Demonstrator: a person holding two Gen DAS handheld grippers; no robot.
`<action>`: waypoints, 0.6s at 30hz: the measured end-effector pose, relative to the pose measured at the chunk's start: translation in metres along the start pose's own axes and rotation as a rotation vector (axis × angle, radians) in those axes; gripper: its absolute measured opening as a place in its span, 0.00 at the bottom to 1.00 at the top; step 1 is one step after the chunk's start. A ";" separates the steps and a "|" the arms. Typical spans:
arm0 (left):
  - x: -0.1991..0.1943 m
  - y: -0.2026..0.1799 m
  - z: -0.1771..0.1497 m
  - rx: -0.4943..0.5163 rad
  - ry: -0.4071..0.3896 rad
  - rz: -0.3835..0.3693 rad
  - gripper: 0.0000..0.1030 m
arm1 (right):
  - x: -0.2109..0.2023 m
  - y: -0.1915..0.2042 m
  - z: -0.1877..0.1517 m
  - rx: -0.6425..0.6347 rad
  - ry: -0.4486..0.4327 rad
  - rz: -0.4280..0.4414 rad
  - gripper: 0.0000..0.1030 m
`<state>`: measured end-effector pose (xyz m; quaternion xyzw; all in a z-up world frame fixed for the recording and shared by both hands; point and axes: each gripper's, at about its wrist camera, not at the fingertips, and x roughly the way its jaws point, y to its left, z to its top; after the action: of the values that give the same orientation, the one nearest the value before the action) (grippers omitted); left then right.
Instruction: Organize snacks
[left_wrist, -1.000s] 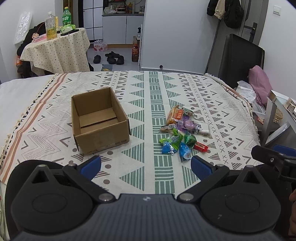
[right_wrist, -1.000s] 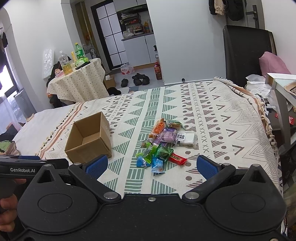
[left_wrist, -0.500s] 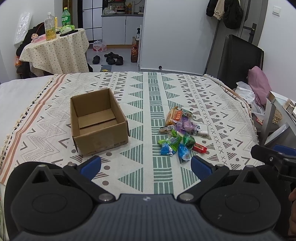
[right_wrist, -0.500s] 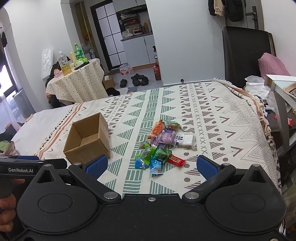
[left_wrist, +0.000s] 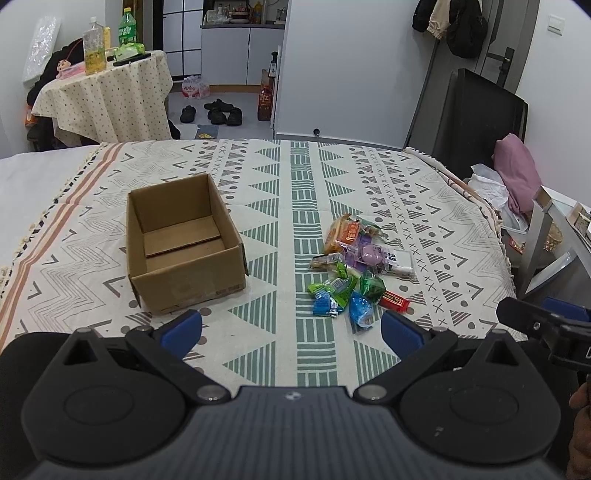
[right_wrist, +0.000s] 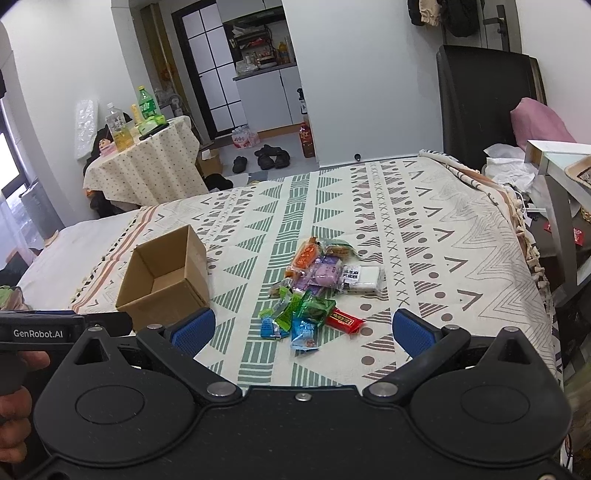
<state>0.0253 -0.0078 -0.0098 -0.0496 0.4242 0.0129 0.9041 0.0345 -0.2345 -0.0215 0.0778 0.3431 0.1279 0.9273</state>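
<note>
Cardboard box (left_wrist: 181, 243) sits open and empty toward the left of the patterned bedspread (left_wrist: 424, 206), flaps up. Right of it, apart from the box, lies the snack pile (left_wrist: 354, 269): an orange packet (left_wrist: 341, 232) at the far end, a purple packet (left_wrist: 369, 253) touching a white packet (left_wrist: 400, 258), green and blue candies, and a red bar (left_wrist: 395, 300) nearest. Left claw (left_wrist: 291, 332) hovers low over the near edge, spread wide and empty. Right claw (right_wrist: 303, 328) is likewise spread wide, empty, facing the pile.
</note>
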 end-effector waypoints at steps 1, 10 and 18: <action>0.003 -0.001 0.001 -0.001 0.003 -0.002 1.00 | 0.002 -0.002 0.000 0.003 0.001 -0.002 1.00; 0.028 -0.013 0.009 0.004 0.014 -0.026 1.00 | 0.021 -0.024 0.001 0.046 0.017 -0.019 1.00; 0.054 -0.028 0.016 0.003 0.029 -0.062 0.99 | 0.041 -0.043 -0.001 0.083 0.033 -0.016 0.99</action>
<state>0.0739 -0.0347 -0.0395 -0.0616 0.4355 -0.0162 0.8979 0.0714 -0.2638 -0.0576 0.1113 0.3638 0.1073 0.9186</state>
